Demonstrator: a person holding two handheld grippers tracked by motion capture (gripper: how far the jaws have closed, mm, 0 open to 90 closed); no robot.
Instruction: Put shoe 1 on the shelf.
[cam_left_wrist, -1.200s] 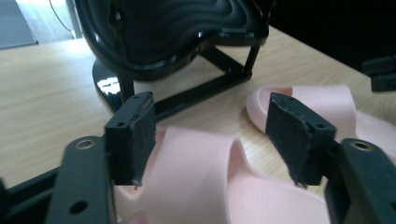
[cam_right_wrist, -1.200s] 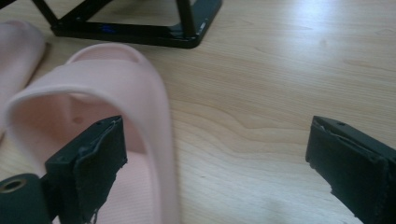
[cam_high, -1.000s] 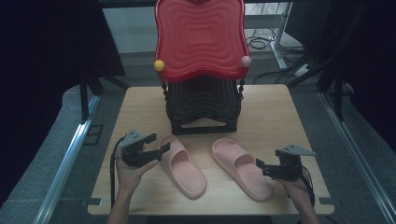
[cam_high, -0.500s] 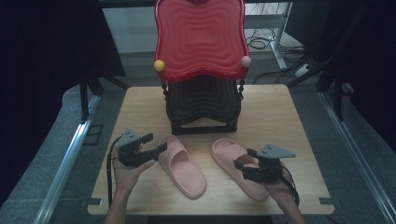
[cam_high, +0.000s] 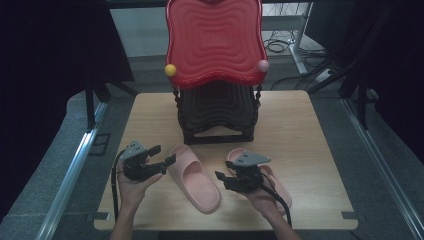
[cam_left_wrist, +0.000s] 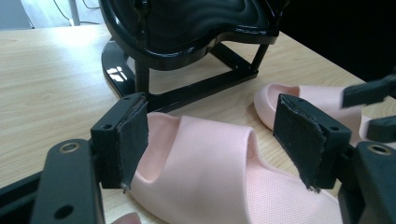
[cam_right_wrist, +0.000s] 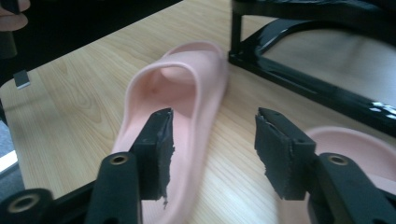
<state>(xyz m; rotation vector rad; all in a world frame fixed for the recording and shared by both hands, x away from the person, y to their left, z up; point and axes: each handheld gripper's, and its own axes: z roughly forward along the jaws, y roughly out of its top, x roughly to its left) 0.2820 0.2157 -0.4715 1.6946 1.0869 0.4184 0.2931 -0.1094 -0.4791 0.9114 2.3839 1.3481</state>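
Observation:
Two pink slippers lie on the wooden table (cam_high: 310, 130) in front of a rack. The left slipper (cam_high: 192, 177) points toward the rack, and my left gripper (cam_high: 164, 154) stands open at its toe end on the left side. In the left gripper view the jaws straddle that slipper's strap (cam_left_wrist: 210, 172) without touching it. My right gripper (cam_high: 221, 180) hovers open above the right slipper (cam_high: 281, 189), pointing left at the other one. In the right gripper view the left slipper (cam_right_wrist: 187, 93) lies just beyond the open gripper (cam_right_wrist: 215, 149), and the right slipper (cam_right_wrist: 355, 149) sits under the right jaw.
A black tiered rack (cam_high: 217, 107) with a red wavy top tray (cam_high: 215, 40) stands at the table's middle back; its glossy base (cam_right_wrist: 308, 79) is close behind the slippers. Bare table lies to either side. Cables trail on the floor beyond.
The right gripper has swung left from the table's right side, over the right slipper, toward the left slipper. The left gripper has barely shifted. Both slippers lie where they were.

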